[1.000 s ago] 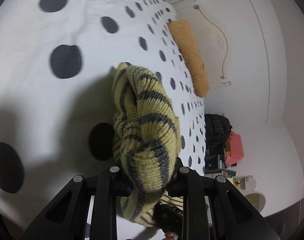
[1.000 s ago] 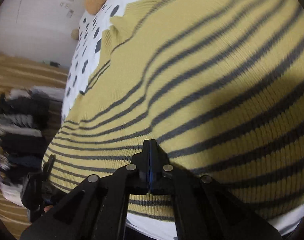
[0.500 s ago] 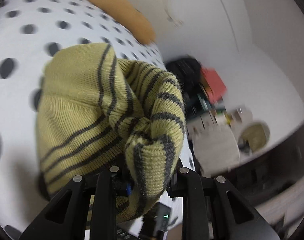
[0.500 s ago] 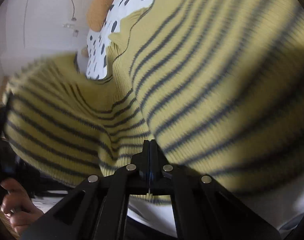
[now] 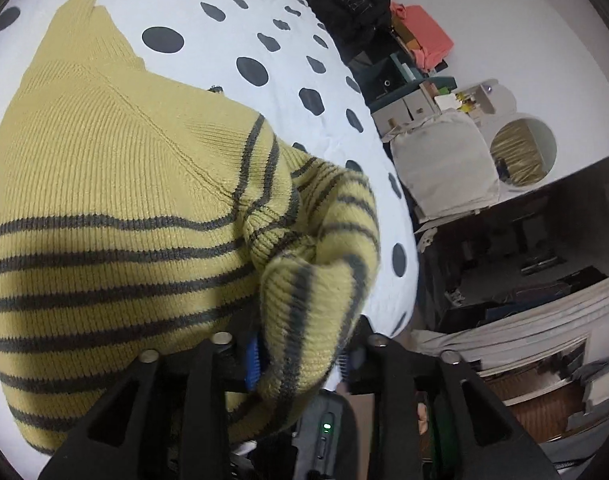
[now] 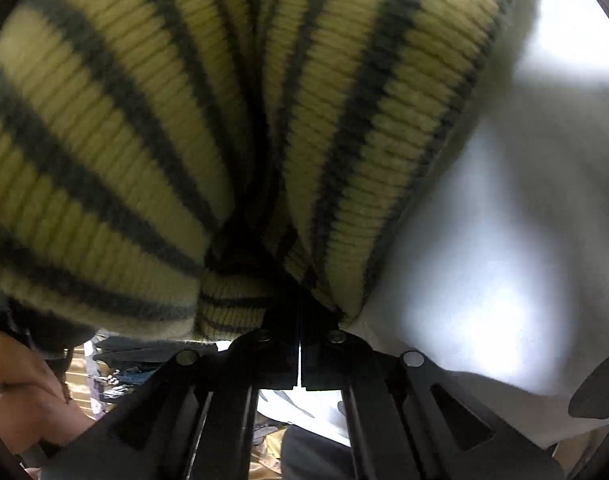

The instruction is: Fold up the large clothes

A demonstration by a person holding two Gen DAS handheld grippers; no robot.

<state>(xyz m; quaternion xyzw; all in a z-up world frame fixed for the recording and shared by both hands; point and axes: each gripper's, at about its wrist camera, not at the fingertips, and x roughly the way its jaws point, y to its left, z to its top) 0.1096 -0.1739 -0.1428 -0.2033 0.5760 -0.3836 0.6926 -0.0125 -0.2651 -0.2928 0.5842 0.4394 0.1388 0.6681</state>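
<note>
Now the left tongs [image 5: 300, 354] had just been opening around the striped sweater [image 5: 116, 184] sleeve, folding it over on the bed [image 5: 224, 44]. Right tongs [image 6: 299, 328] pinched its hem; smoothing probably came next.

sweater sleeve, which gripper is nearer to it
Left. The left gripper has the sleeve between its just-opening jaws; the right gripper is shut on another bunched fold of the sweater.

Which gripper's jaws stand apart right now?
The left gripper: its jaws have just been opening, with the sweater sleeve between them. The right gripper is shut, pinching bunched knit.
</note>
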